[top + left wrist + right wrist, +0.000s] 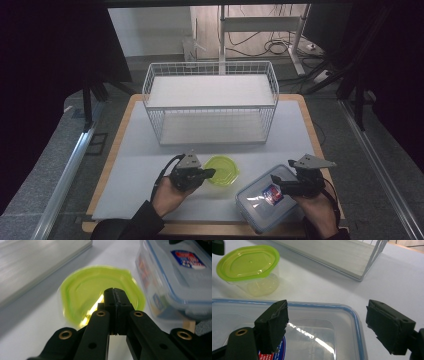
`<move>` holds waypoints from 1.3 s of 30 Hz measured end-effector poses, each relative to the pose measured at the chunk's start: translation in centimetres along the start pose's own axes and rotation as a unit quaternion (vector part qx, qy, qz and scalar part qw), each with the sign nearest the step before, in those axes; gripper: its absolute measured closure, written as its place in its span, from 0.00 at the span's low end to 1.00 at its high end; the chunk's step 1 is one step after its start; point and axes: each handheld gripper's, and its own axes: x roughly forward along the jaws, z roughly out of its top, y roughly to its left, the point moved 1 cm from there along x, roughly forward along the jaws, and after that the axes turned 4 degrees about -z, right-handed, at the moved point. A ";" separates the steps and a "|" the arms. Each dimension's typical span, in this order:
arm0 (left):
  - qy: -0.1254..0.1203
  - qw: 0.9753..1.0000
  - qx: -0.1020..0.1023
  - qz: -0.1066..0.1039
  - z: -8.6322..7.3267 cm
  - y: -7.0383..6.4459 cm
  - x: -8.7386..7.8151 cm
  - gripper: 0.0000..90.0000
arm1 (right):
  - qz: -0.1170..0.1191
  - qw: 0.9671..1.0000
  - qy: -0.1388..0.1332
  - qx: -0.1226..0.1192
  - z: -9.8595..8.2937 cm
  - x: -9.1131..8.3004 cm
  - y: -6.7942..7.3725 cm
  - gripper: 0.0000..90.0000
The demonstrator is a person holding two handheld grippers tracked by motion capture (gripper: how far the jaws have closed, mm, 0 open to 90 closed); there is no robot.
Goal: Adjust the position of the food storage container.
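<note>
Table [125,150] w/ basket [210,100], tub [221,170], box [265,200]

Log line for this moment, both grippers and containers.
left gripper: shut, over green-lidded tub | right gripper: open, above clear lidded box | wire basket: behind, untouched

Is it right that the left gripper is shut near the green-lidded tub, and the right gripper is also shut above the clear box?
Not quite. The right gripper is open: the right gripper view shows its jaws wide apart above the clear box. The left gripper is shut by the green-lidded tub.
</note>
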 end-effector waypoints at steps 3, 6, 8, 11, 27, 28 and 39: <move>0.010 1.000 0.013 -0.003 1.3 -0.2 1.6 1.00 | -0.001 1.000 0.000 0.000 0.0 0.0 -0.1 0.20; 0.017 1.000 0.020 -0.011 2.3 -0.4 2.9 1.00 | -0.001 1.000 -0.001 0.002 0.0 0.0 -0.1 0.20; 0.020 0.999 0.026 -0.014 2.8 -0.6 3.6 1.00 | -0.001 1.000 -0.002 0.002 0.0 0.0 -0.2 0.20; 0.022 0.999 0.033 -0.014 3.7 -0.7 4.6 1.00 | -0.001 1.000 0.000 0.002 -0.1 0.0 -0.2 0.20; 0.066 0.997 0.035 -0.005 4.9 -0.8 7.9 1.00 | -0.003 1.000 0.007 0.001 -0.1 0.1 -0.2 0.20; 0.066 0.997 0.033 -0.007 4.9 -0.7 7.8 1.00 | -0.003 1.000 0.008 0.001 -0.1 0.1 -0.2 0.20; 0.081 0.996 0.037 0.015 4.3 -0.1 6.5 1.00 | -0.004 1.000 0.009 0.001 -0.1 0.0 -0.2 0.20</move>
